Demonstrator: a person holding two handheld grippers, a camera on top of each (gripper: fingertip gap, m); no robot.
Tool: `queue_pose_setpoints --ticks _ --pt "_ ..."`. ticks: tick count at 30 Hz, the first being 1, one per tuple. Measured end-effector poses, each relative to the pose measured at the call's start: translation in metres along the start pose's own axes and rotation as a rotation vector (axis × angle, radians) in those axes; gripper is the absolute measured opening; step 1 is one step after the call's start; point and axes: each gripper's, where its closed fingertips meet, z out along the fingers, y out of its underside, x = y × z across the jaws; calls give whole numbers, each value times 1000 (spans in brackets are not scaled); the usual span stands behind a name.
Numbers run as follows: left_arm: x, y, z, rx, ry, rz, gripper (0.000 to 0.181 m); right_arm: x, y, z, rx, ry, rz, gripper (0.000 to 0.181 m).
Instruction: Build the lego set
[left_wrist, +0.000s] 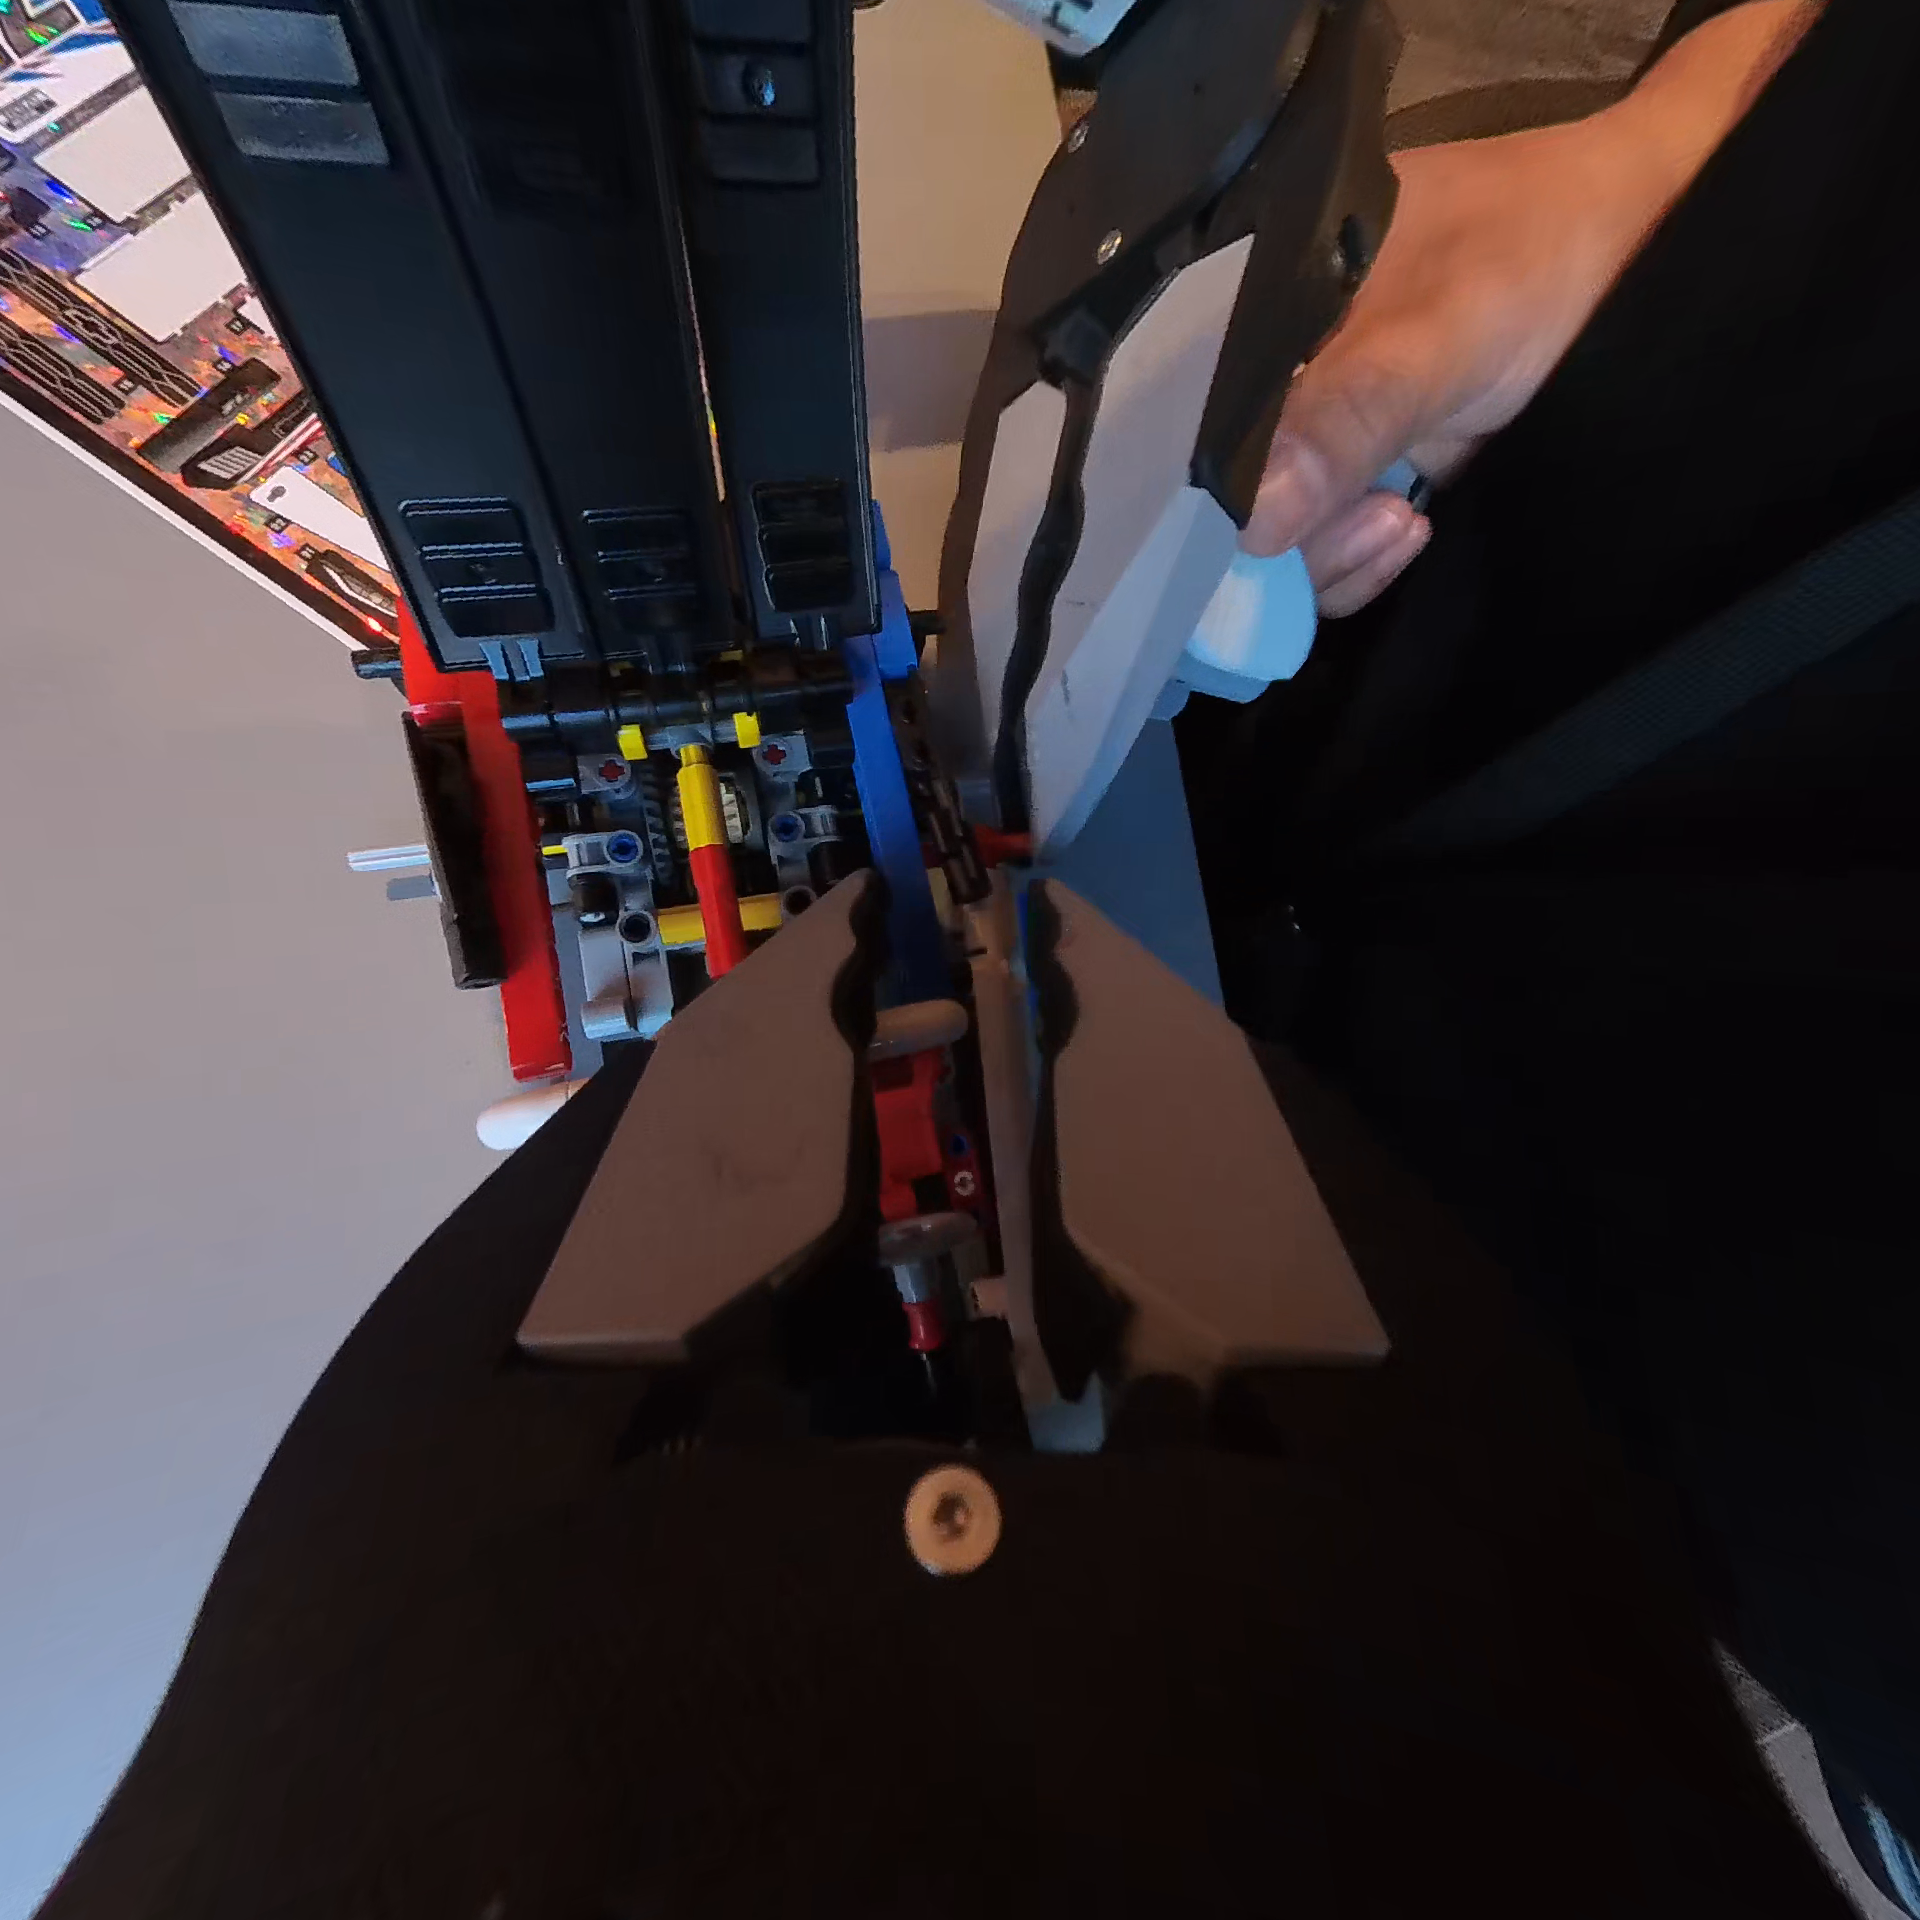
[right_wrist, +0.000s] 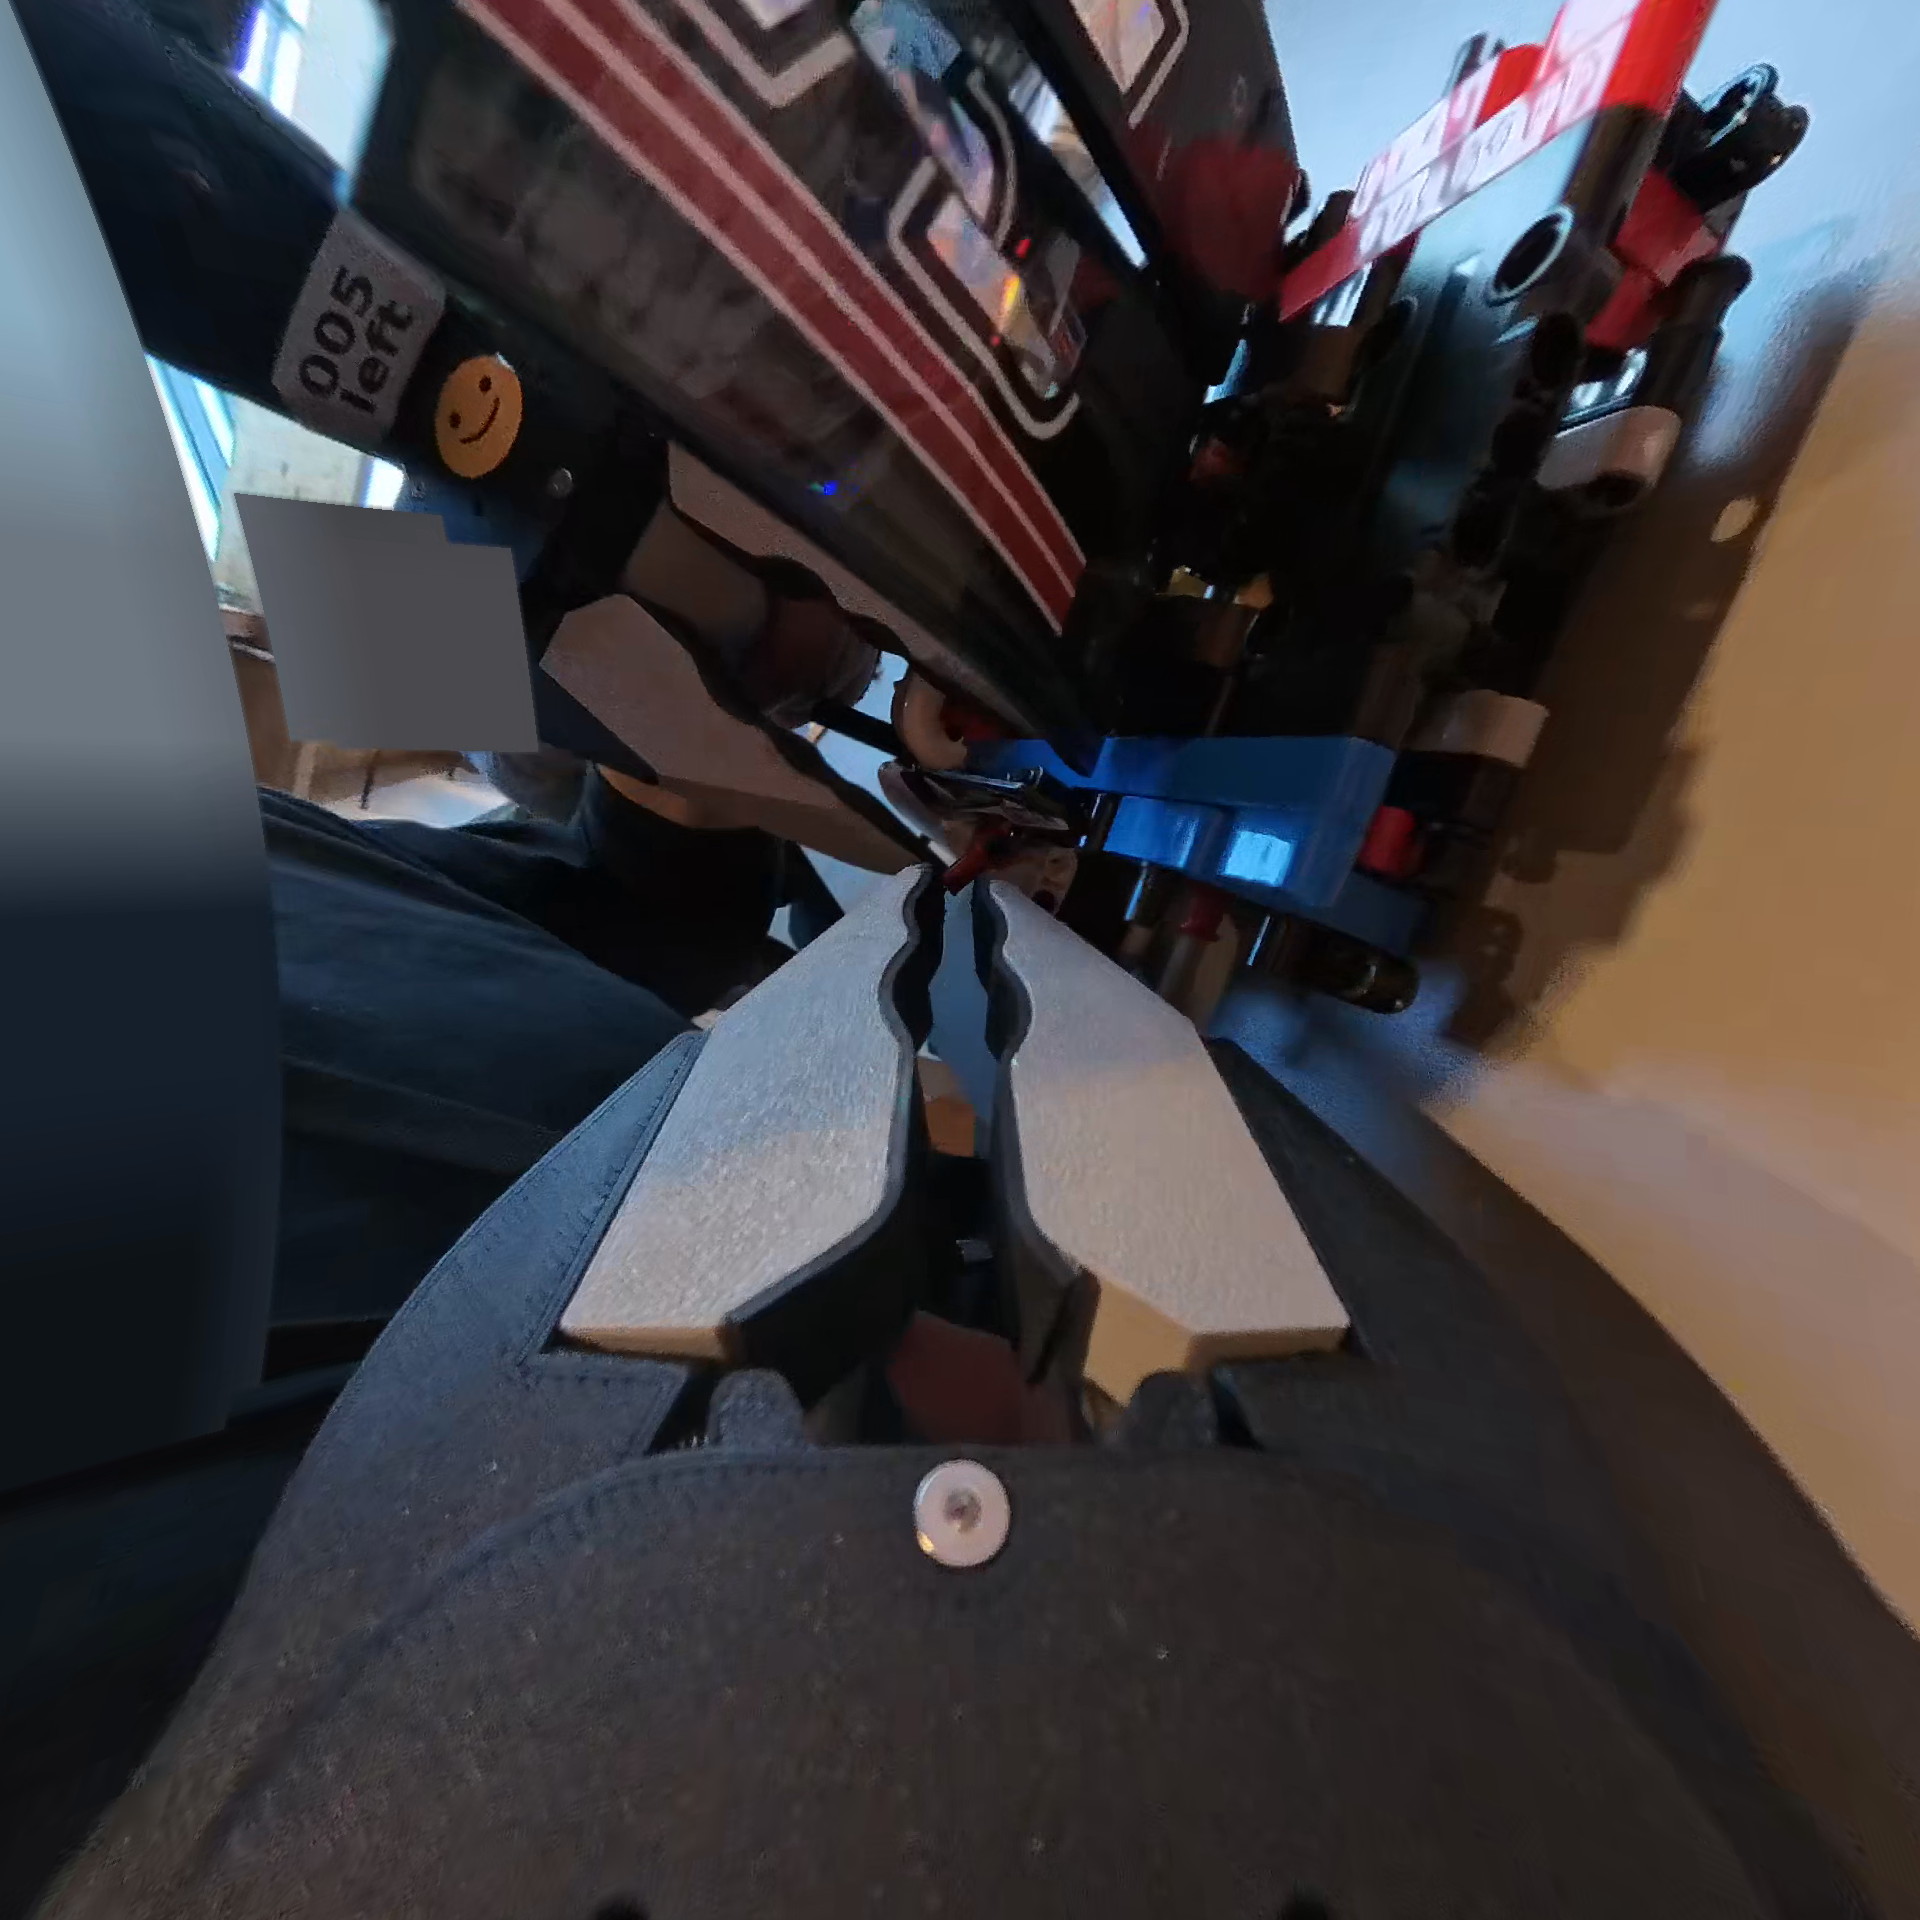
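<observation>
The left claw (left_wrist: 951, 914) is clamping the model's (left_wrist: 665, 810) blue beam (left_wrist: 883, 790); the right claw (right_wrist: 961, 894) is pinching a red pin (right_wrist: 971, 857), which could slip or go in crooked.

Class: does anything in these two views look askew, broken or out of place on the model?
Nothing stands out. The left gripper clamps the model by its blue beam; the right gripper pinches a small red pin at that side. No loose parts visible.

White label (right_wrist: 358, 330), smiley sticker (right_wrist: 478, 416) on left tongs.
</observation>
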Motion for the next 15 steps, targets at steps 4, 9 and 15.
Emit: queue_pose_setpoints --ticks 4,9,15 --pt "-3 0 0 -2 -9 1 19 1 -1 0 40 37 -44 2" --pt "-8 -2 0 9 -30 -4 23 7 -5 -1 87 80 -56 1" --pt "-12 -3 -2 24 -13 -29 18 13 -3 0 73 57 24 0"
